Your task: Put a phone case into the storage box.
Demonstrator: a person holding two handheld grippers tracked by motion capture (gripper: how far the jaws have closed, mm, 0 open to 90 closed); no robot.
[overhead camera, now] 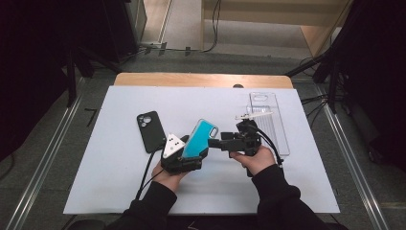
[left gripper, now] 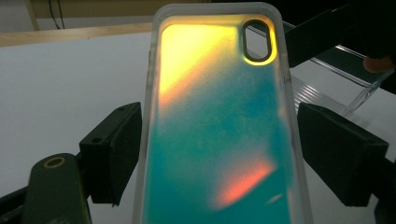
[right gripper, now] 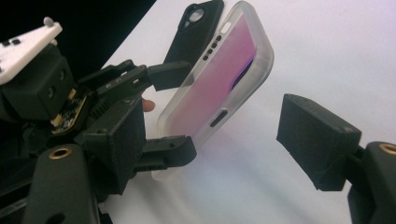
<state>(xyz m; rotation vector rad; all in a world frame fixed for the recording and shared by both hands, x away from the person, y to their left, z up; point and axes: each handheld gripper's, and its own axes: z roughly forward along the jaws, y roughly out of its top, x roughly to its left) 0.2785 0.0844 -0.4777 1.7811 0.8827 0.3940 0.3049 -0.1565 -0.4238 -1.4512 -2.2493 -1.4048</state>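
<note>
A phone case [overhead camera: 201, 134] with a teal, yellow and orange back and frosted rim is tilted up above the white sheet. My left gripper [overhead camera: 191, 152] is shut on it, one pad on each long edge [left gripper: 219, 149]. In the right gripper view the left gripper [right gripper: 180, 109] clasps the case [right gripper: 219, 74] from the left. My right gripper [overhead camera: 216, 142] points at the case from the right. Its jaws stand open [right gripper: 217, 135], with the pads apart from the case's end.
A black phone case [overhead camera: 151, 130] [right gripper: 198, 23] lies flat to the left of the held one. A clear case [overhead camera: 268, 120] [left gripper: 355, 74] lies at the right on the white sheet [overhead camera: 119, 182]. Dark stands and cables ring the table.
</note>
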